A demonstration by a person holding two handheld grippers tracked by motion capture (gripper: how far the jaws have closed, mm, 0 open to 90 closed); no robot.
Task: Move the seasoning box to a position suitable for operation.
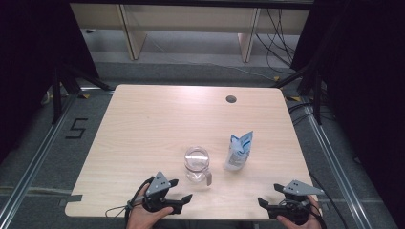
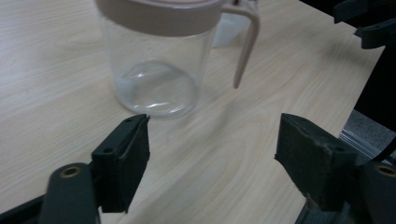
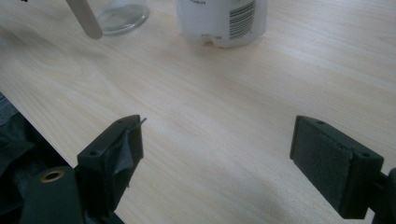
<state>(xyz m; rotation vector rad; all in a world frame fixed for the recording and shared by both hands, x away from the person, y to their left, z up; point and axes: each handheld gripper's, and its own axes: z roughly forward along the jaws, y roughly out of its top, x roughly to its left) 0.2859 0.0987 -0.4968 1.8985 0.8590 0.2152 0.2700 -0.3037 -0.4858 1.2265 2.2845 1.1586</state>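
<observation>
The left claw [image 1: 183,190] gapes wide and empty, the clear jug [image 1: 197,164] standing on the desk [image 1: 143,124] just ahead of it. The right claw [image 1: 268,194] is equally open, the pouch [image 1: 238,151] farther ahead. This looks like the approach; next, the left should close on the jug's handle [image 2: 246,44].

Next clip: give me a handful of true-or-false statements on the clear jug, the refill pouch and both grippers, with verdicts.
1. The clear jug stands upright on the table. True.
2. The left gripper is clamped on the jug's handle. False: its jaws stand apart, short of the jug, with nothing between them.
3. The blue-and-white pouch lies flat. False: it stands upright, beside the jug.
4. The right gripper is open and empty. True.
5. The jug is full. False: it looks empty.
</observation>
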